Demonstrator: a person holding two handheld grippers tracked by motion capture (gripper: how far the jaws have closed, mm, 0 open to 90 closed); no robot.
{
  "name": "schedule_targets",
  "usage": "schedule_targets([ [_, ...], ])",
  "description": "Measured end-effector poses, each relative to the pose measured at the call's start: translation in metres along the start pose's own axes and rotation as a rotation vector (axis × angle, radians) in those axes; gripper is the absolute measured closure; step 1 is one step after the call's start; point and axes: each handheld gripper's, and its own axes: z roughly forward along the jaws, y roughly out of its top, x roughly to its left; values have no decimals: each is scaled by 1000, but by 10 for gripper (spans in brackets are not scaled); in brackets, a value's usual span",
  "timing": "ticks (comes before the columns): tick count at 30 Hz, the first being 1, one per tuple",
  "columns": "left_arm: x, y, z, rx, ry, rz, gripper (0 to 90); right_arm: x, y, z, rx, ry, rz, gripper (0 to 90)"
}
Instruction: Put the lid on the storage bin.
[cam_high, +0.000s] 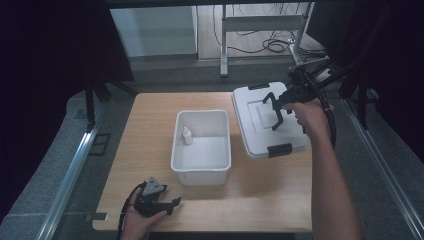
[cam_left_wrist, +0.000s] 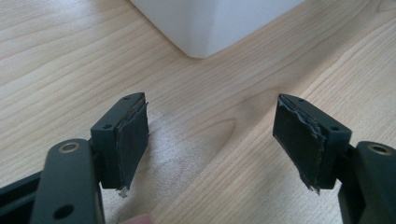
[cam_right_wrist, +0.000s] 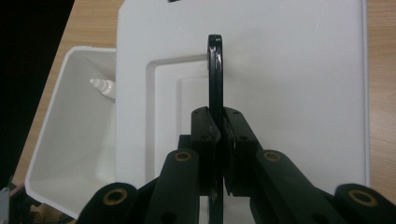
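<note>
White plastic makes up the lid (cam_high: 265, 120), which lies flat on the wooden table (cam_high: 150, 145), just beside the open white box (cam_high: 201, 145). The right gripper (cam_right_wrist: 218, 140) is clamped on the thin black handle (cam_right_wrist: 215, 74) in the middle of the lid. This lid looks light and stiff, maybe a bit slippery, so the handle seems the best place to hold it. A small white bottle (cam_high: 187, 135) stands inside the box, near its far left corner. It could get in the way if the lid tips. The left gripper (cam_left_wrist: 212, 140) rests spread wide and holds nothing, near the front table edge.
</note>
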Motion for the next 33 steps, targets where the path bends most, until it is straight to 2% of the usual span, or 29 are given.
schedule_targets([
  [7,2,0,-1,-6,4,-4,270,9,2,10,15,5,-13,847],
  [13,1,0,-1,-7,3,-4,270,16,3,16,20,10,-4,847],
  [23,2,-1,-1,-5,8,-3,271,25,5,14,7,24,-2,847],
  [33,3,-1,0,-6,11,-4,271,38,5,14,16,34,-7,847],
])
